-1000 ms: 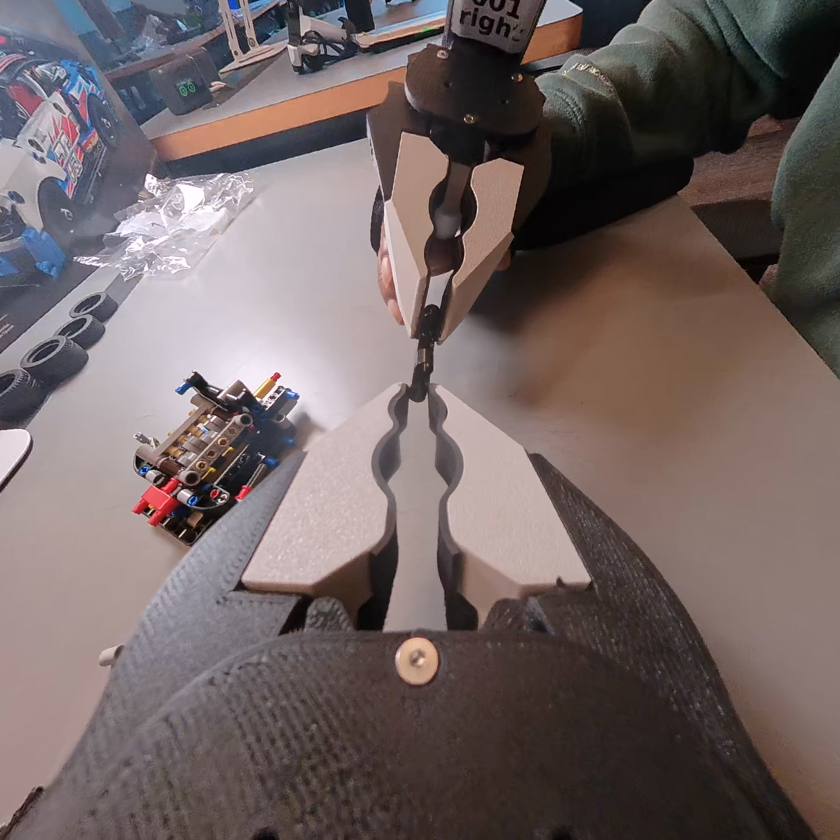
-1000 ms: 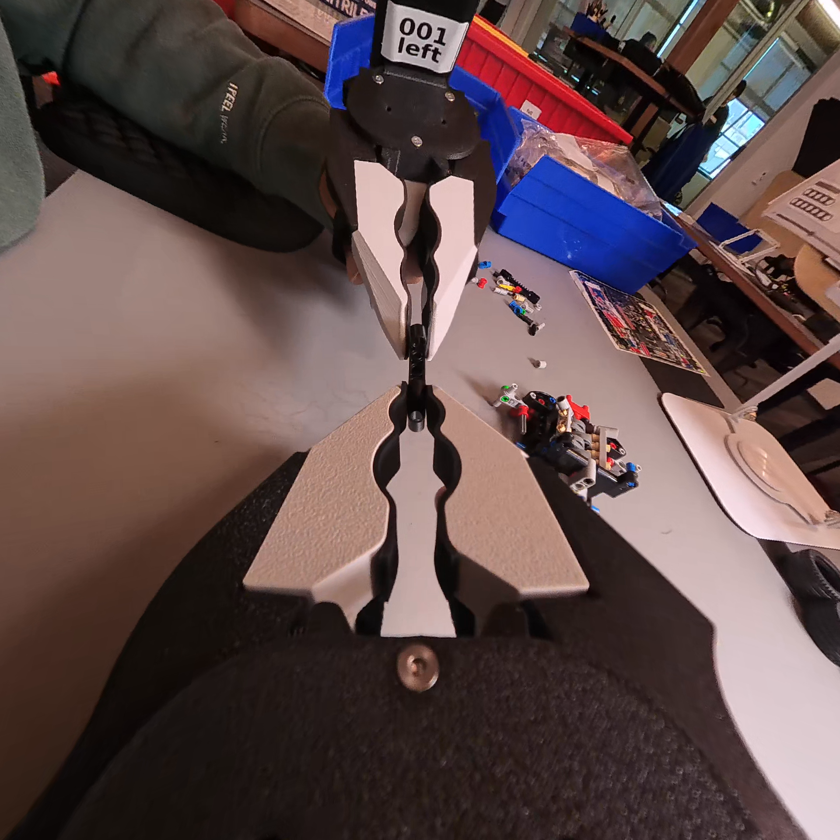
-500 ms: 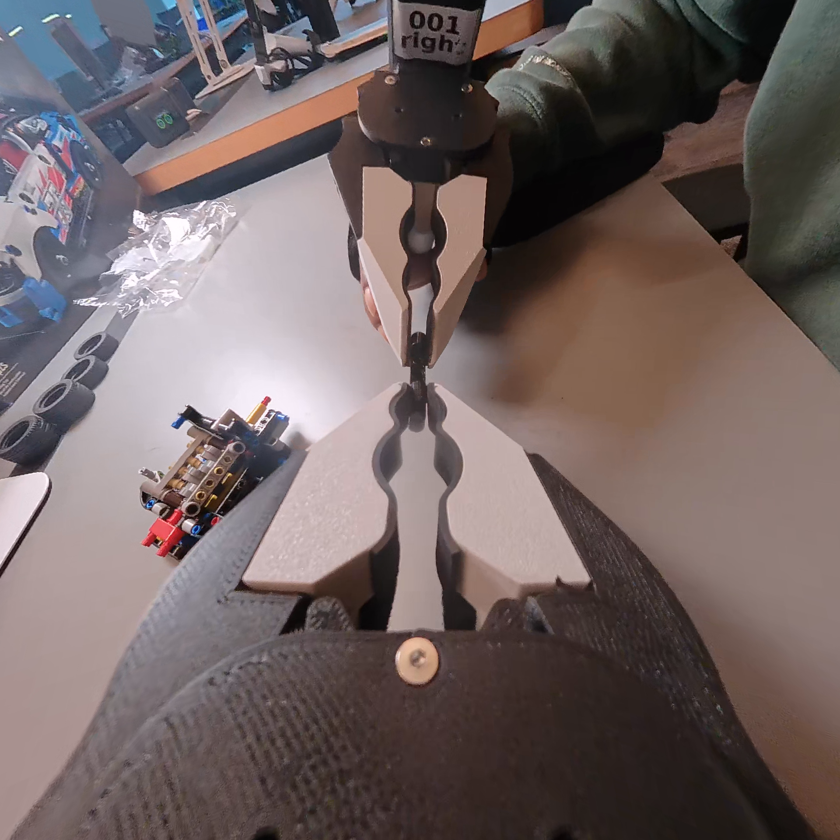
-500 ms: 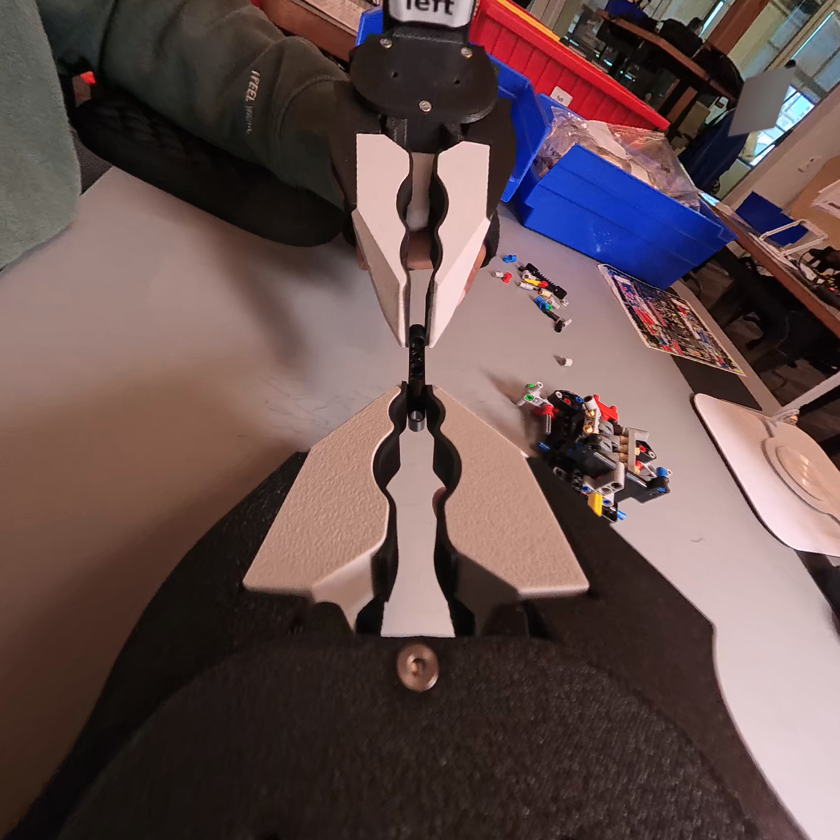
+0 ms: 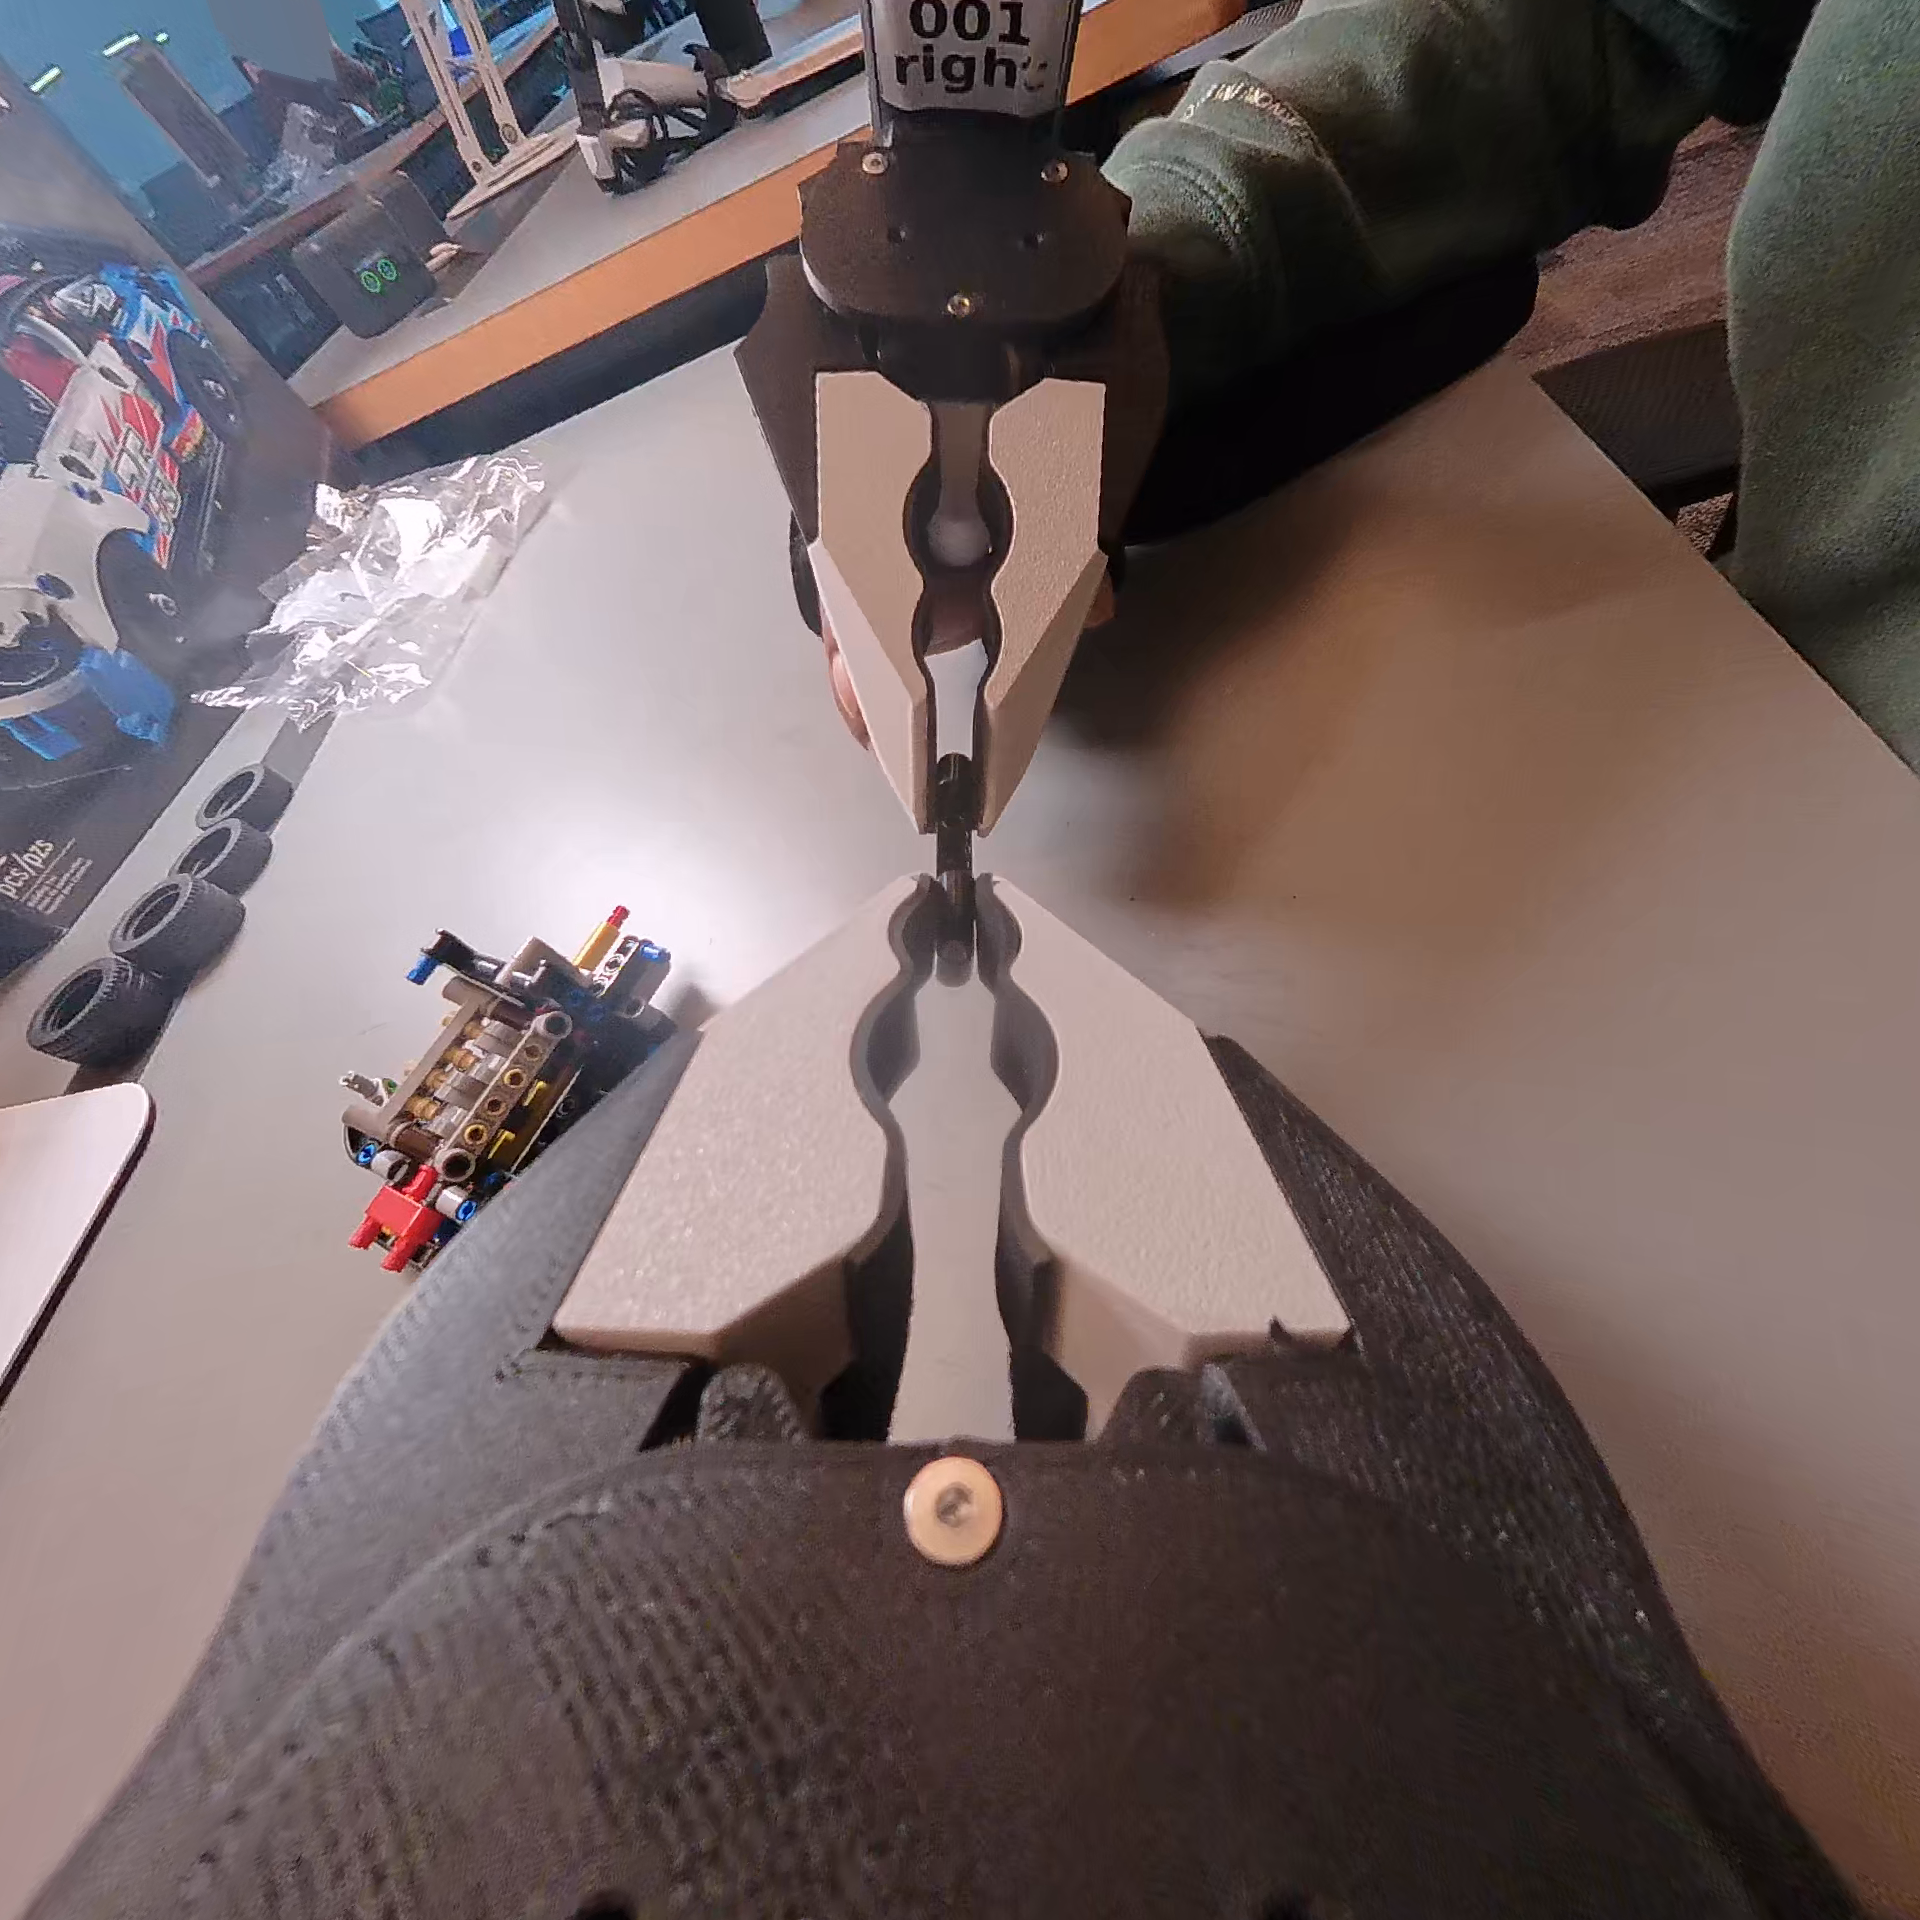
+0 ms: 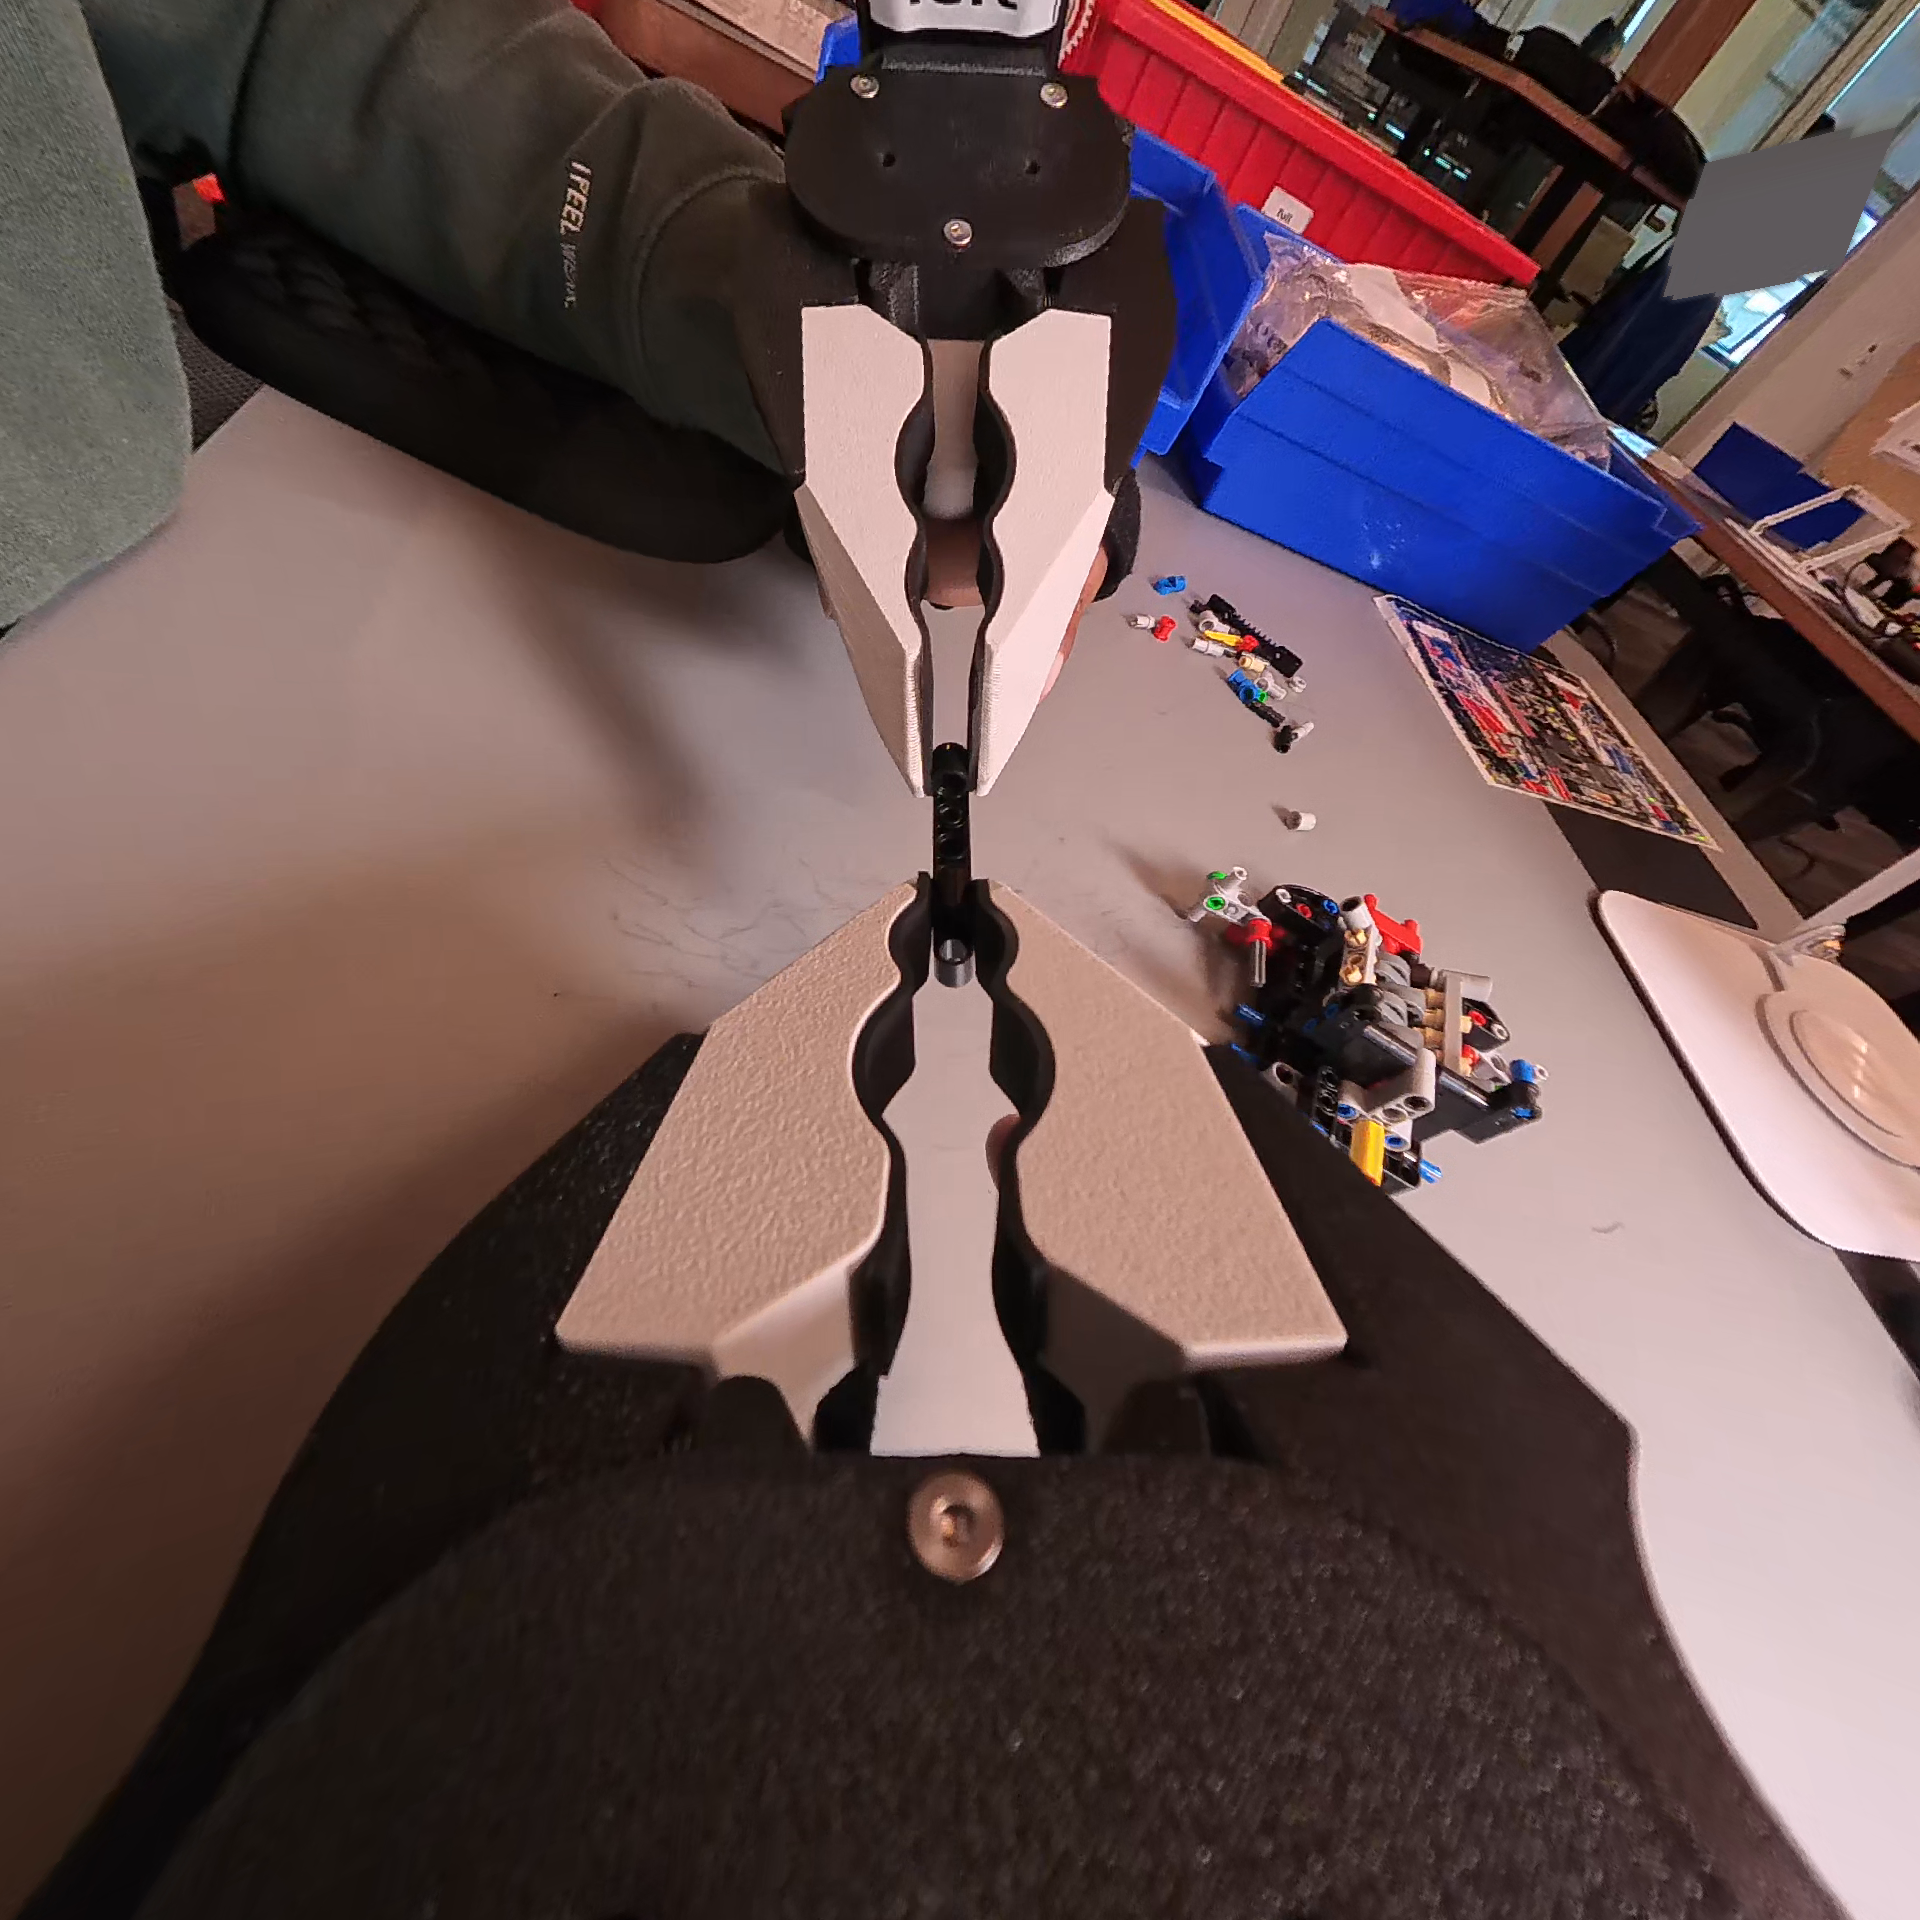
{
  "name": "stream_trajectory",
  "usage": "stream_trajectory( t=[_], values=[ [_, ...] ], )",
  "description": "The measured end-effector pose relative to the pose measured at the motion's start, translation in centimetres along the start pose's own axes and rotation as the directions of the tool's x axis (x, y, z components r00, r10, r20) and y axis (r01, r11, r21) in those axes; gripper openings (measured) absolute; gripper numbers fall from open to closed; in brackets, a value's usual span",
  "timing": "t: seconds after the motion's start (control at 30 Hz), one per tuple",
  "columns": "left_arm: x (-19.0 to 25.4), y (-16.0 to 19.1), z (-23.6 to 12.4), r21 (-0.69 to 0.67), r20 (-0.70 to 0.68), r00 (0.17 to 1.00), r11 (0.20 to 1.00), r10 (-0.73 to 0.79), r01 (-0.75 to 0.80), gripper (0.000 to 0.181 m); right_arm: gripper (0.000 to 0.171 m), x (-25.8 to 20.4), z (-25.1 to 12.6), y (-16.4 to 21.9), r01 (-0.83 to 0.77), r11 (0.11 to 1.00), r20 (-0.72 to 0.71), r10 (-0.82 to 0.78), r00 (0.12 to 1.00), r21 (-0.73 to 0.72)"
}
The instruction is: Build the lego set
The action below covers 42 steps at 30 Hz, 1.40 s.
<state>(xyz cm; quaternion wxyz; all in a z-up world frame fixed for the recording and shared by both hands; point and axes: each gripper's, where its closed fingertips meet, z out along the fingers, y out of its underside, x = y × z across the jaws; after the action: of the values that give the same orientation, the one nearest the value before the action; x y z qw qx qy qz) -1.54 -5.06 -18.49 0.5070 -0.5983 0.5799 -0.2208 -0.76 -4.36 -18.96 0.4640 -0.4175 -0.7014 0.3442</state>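
While the half-built model lies untouched on the table to the left, a thin black beam is held above the table between the two tongs. The left gripper is clamped on the near end; the right gripper pinches the far end. Compared with a second ago, the beam is seen straighter and both grips more squarely in line. A handover or a joining of parts is judged under way.

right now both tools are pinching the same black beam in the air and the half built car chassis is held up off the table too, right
Not quite. The half built car chassis lies on the table, untouched; the right wrist view shows this. The rest holds: the left tool and right tool both pinch the same black beam in the air.
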Motion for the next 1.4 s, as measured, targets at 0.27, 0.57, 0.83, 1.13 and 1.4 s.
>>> stream_trajectory(
  t=[0.27, 0.57, 0.83, 1.13, 1.4],
  values=[
    [-0.3, 0.0, 0.1, 0.024, 0.024, 0.999, 0.999, -0.03, 0.03, 0.008, 0.006, 0.2, 0.0, 0.2, -0.043, 0.999, 0.001, 0.043, 0.999, -0.001],
    [0.0, 2.2, 0.9, -0.074, -0.018, 0.987, 0.985, -0.157, 0.155, 0.018, 0.006, 0.3, 0.4, 0.7, -0.094, 0.995, 0.0, 0.094, 0.996, -0.023],
    [-0.4, 2.6, 1.0, -0.083, -0.008, 0.98, 0.977, -0.196, 0.195, 0.011, 0.006, 0.3, 0.9, 1.0, -0.105, 0.993, -0.011, 0.105, 0.994, -0.053],
    [-1.9, 2.9, 0.6, -0.087, 0.066, 0.958, 0.955, -0.278, 0.284, 0.028, 0.006, 1.1, 1.1, 2.5, -0.095, 0.985, -0.075, 0.085, 0.994, -0.143],
    [-3.0, 3.5, 0.0, -0.07, 0.099, 0.932, 0.932, -0.349, 0.356, 0.015, 0.005, 1.6, 0.9, 3.1, -0.123, 0.978, -0.105, 0.106, 0.989, -0.17]
  ],
)
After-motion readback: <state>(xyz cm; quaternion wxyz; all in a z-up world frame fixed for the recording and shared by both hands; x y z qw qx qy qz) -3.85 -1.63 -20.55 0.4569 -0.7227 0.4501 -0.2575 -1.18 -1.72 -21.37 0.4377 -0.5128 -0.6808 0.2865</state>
